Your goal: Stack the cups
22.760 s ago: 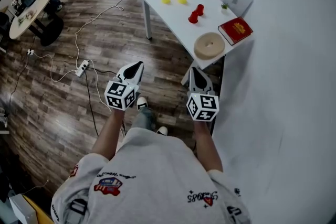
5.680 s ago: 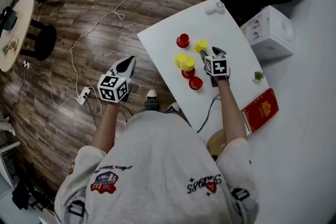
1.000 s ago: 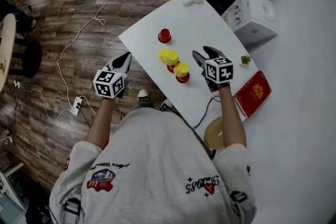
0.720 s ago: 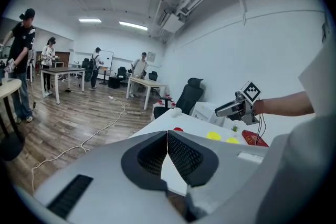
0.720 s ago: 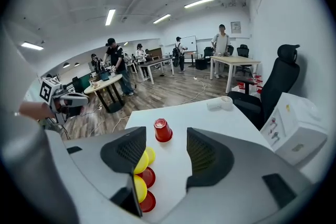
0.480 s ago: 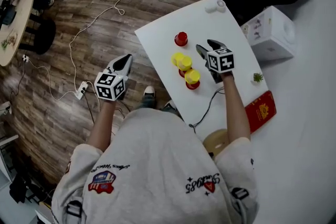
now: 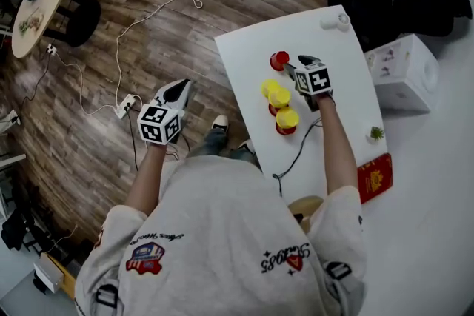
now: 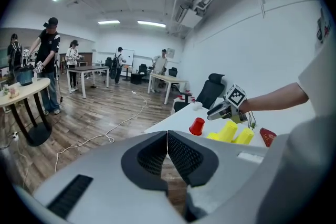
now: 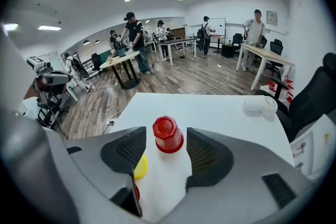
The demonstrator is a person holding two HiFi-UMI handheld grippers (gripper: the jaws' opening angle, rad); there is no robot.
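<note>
Right gripper (image 7: 295,64) now nearer the glossy, faceted red cup (image 9: 168,135), jaws apart (left gripper (image 8: 167,136): jaws together).

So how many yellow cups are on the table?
3: far yellow cup, middle yellow cup, near yellow cup atop a red cup. Nested ones may be hidden.

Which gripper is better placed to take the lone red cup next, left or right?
Right. The right gripper is open and lined up on the red cup; the left gripper is shut, over the floor beside the table.
</note>
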